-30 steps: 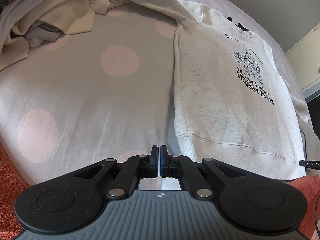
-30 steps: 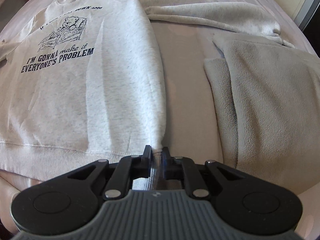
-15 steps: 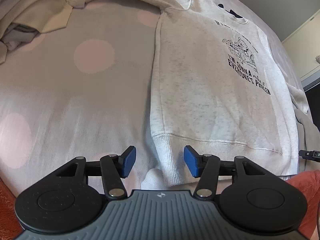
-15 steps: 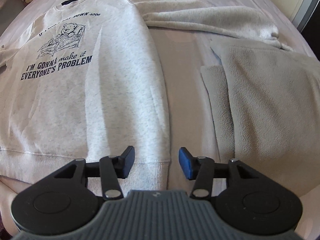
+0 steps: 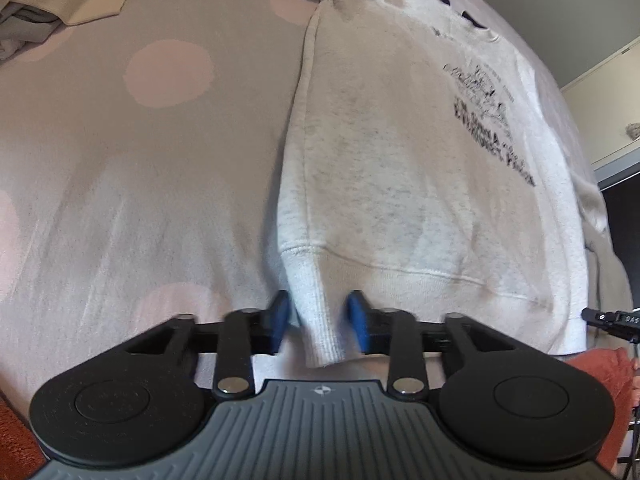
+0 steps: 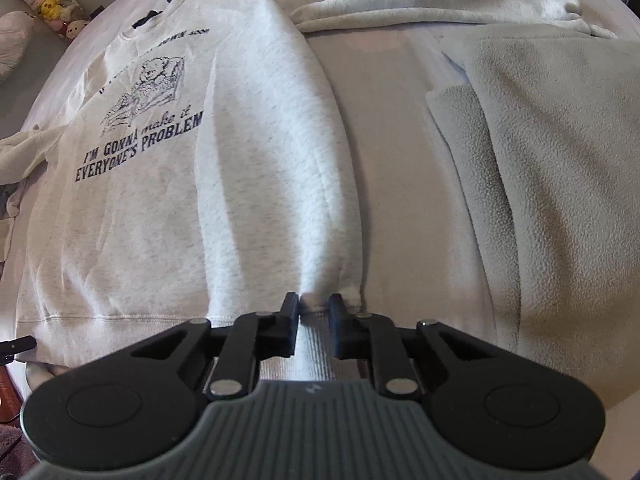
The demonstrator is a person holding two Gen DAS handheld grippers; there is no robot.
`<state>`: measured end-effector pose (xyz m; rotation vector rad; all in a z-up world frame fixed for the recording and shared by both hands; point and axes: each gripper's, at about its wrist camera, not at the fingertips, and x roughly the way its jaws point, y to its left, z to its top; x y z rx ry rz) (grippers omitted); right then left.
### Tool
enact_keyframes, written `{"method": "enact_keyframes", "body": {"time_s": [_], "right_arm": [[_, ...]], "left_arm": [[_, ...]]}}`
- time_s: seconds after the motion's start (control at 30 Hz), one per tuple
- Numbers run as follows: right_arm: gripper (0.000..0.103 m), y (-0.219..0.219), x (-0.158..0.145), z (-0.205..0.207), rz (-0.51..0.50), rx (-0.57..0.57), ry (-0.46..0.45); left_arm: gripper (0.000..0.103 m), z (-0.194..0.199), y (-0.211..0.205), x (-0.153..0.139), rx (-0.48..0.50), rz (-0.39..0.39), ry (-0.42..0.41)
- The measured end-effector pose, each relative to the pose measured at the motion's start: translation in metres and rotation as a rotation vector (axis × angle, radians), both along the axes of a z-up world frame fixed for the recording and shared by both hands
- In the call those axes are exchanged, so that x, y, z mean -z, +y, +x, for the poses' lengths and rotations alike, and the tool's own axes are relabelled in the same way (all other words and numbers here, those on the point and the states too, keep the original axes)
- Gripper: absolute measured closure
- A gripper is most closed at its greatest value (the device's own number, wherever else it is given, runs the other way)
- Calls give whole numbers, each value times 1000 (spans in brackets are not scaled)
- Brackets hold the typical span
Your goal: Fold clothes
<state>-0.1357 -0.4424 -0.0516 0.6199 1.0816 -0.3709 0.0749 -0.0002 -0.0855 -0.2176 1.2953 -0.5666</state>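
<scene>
Now: both grippers at the sweatshirt hem, jaws just closing.
Left wrist view: the left gripper [image 5: 320, 322] straddles the ribbed hem corner of the grey sweatshirt [image 5: 404, 184] lying flat on the dotted bedspread [image 5: 140, 160]; pads near the fabric, not visibly pressing. Right wrist view: the right gripper [image 6: 314, 320] is clamped on the opposite hem corner, beside a fleece blanket [image 6: 540, 184].

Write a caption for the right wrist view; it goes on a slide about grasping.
Right gripper pinching the ribbed hem corner of a printed grey sweatshirt laid flat on a bed.
</scene>
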Motion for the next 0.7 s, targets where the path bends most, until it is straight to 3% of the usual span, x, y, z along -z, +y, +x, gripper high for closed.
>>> {"method": "enact_keyframes", "body": {"time_s": [0.2,0.33,0.43,0.53,0.7], "right_arm": [[92,-4,-37,-17,18,57,-121],[93,-12,-82,-26,42,99,-210],[93,-8,-111,-24,-22,43,-178],[93,1,-118,-22,-76,-32,-98],[93,9,-88,-26,-80,-81,-14]], "left_arm": [[99,5,11,-46,13,-111,-48],[99,11,20,-90,31,-160,-107],[99,8,26,-118,63,-149,-147],[100,3,27,-121,95,-112,-127],[100,0,28,-78,104,-23,-39]]}}
